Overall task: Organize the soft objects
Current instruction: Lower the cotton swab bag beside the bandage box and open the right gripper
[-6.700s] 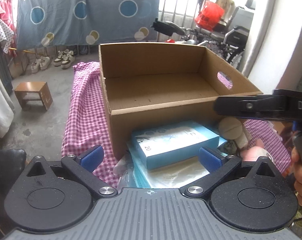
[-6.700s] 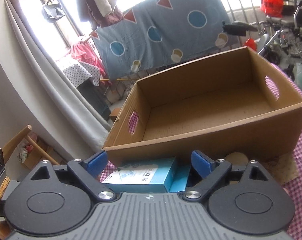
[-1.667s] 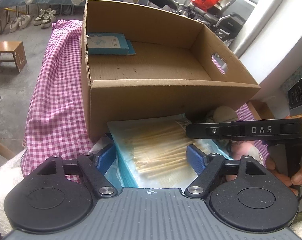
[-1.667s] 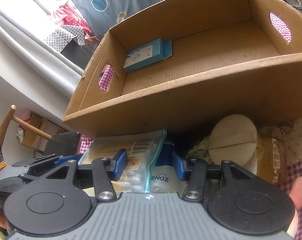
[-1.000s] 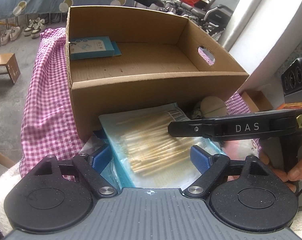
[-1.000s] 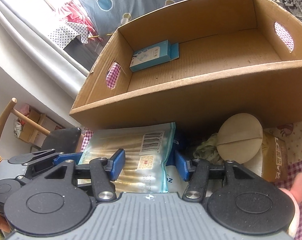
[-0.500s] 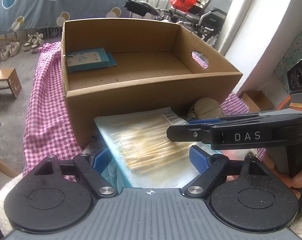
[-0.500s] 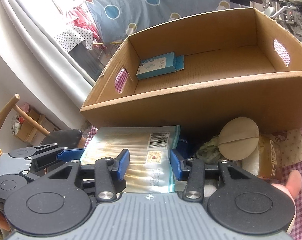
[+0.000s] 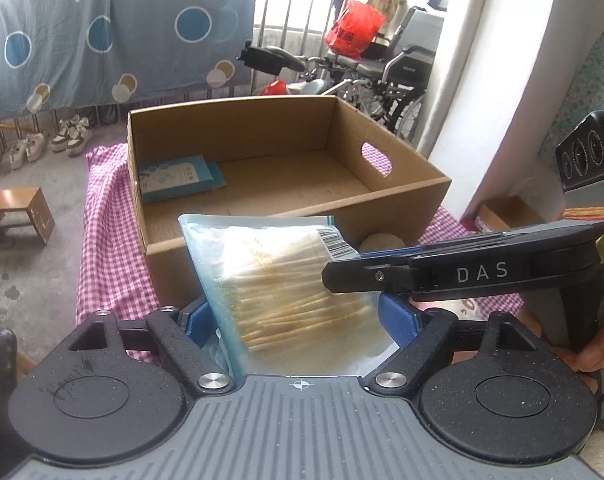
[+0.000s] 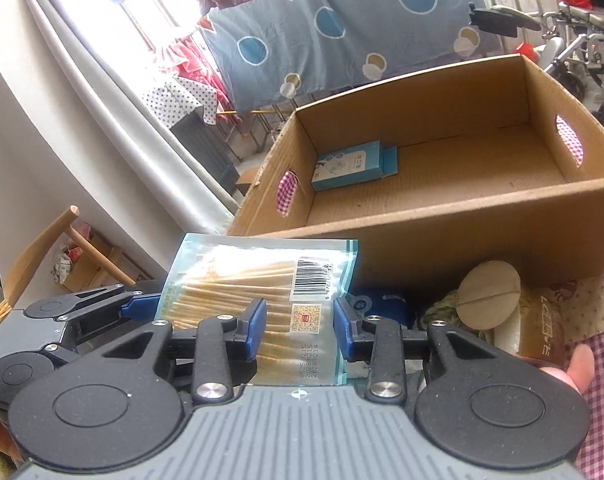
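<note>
A clear zip bag of wooden-stick cotton swabs (image 9: 286, 280) is seen raised in front of the near wall of an open cardboard box (image 9: 405, 196), its barcode corner uppermost and its long axis running away from both cameras toward the box. The bag is straddled across its width by the left gripper (image 9: 302, 320), whose jaws stand wide and appear to press on its side edges. The right gripper (image 10: 298, 328) comes in from the side, its jaws closing over the bag's printed corner, though contact by the pads cannot be confirmed from this angle. A small blue carton (image 10: 349, 170) lies in the box's far left corner. A round beige pad (image 10: 489, 294) rests on the checked-cloth table (image 9: 106, 264) beside the box.
</note>
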{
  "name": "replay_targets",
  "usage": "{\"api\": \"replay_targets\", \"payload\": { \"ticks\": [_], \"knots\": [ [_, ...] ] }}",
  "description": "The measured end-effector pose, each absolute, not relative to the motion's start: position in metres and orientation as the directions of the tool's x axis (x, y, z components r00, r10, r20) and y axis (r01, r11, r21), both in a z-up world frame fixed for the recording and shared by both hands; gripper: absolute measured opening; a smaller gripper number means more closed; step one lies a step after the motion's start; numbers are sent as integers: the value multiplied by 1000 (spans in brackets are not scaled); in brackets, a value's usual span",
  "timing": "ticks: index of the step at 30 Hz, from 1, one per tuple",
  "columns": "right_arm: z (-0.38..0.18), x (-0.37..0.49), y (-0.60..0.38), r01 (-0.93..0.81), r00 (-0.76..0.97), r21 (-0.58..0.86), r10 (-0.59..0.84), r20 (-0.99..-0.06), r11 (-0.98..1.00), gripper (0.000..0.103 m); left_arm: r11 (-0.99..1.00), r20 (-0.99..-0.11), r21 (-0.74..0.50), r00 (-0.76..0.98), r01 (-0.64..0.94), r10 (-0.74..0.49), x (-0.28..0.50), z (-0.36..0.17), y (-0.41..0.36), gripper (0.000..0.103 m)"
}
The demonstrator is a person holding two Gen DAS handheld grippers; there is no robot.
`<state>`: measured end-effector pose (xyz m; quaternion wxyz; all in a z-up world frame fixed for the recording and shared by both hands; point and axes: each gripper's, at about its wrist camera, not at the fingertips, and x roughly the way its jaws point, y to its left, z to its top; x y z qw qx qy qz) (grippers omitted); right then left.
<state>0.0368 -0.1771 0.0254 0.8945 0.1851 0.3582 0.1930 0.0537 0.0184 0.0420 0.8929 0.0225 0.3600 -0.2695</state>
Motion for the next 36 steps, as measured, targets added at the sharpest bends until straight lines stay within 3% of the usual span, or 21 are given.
{"api": "replay_targets", "payload": {
  "ticks": [8, 15, 24, 27, 29, 36],
  "knots": [
    [79, 74, -193, -288, 657, 500, 549, -518, 817, 39, 827, -600, -137, 619, 545, -507, 88, 85, 10, 83],
    [87, 132, -208, -269, 616, 525, 564, -550, 807, 39, 820, -638, -189, 567, 540, -521, 147, 84, -2, 82],
    [43, 219, -225, -178, 485, 589, 591, -644, 788, 38, 845, -753, -262, 448, 466, -481, 227, 40, -9, 82],
    [22, 246, -225, -151, 444, 580, 579, -684, 800, 38, 879, -798, -215, 443, 425, -409, 246, 24, -12, 89],
    [7, 261, -226, -130, 419, 572, 568, -708, 810, 38, 903, -819, -161, 456, 399, -348, 255, 15, -15, 101],
    [-47, 297, -235, -1, 310, 583, 555, -772, 812, 38, 921, -829, -82, 487, 380, -275, 261, 12, -12, 101]
  ]
}}
